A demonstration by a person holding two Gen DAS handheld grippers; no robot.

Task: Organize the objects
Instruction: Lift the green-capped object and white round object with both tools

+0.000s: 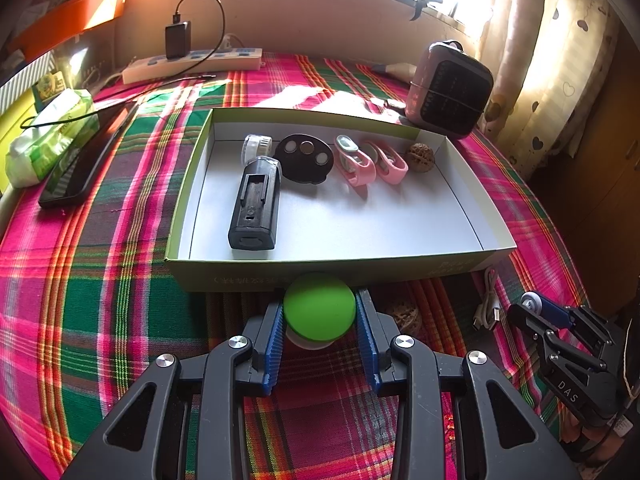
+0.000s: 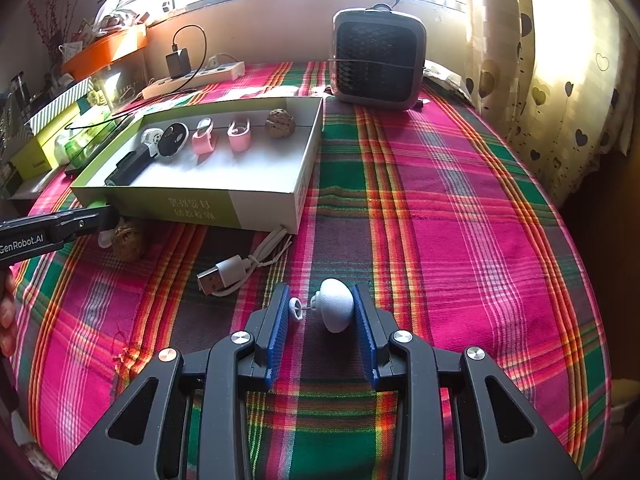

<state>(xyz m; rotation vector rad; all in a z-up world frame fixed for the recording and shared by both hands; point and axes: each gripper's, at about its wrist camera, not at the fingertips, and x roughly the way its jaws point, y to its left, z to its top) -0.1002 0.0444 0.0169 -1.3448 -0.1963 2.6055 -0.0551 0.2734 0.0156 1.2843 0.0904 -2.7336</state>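
My left gripper is shut on a round green-topped object with a white base, just in front of the box's near wall. My right gripper is shut on a small white knob-shaped object; its dome is against the right pad and its little disc against the left pad. The shallow white box with green sides holds a black device, a white cap, a black oval piece, two pink clips and a walnut.
A second walnut and a white USB cable lie on the plaid cloth before the box. A small heater stands behind the box. A power strip, phone and wipes pack lie to the left.
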